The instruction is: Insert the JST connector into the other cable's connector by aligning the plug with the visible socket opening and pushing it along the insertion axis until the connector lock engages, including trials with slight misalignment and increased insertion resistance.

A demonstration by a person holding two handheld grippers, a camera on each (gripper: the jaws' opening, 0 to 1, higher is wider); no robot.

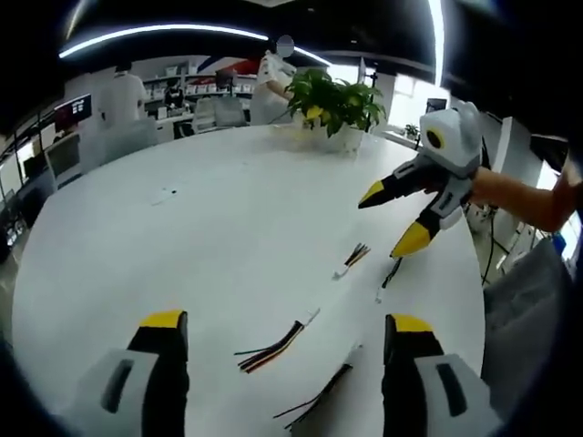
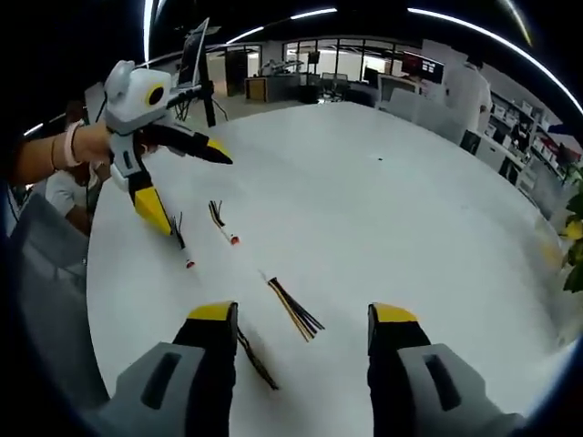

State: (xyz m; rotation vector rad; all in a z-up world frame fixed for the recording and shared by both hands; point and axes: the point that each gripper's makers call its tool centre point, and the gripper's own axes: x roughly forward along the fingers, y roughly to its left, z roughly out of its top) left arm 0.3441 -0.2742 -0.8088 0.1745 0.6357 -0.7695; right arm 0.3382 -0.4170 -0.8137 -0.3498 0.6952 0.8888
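One broad white round table [image 1: 209, 237] carries everything here, and past its far edge in the left gripper view sits a leafy potted plant [image 1: 335, 102] in a pale pot. Next in size are the two hand-held tools: the left gripper [image 1: 285, 332] rises from the bottom of its own view with yellow-tipped jaws spread wide and nothing between them, and the right gripper [image 2: 303, 323] stands the same way in its view, jaws far apart and empty above the tabletop. Each tool also shows in the other's view, held in a person's hand at the table's side with its jaws gaping wide over the cables. Four short cables lie loose on the table, well apart from one another. In the left gripper view, a multicoloured cable [image 1: 273, 346] with a white connector lies between the jaws, a darker cable [image 1: 319, 399] just below it, and two more, a coloured cable [image 1: 353, 258] and a thin dark cable [image 1: 390, 273], lie beneath the other tool's tips. No cable is touched by either tool.
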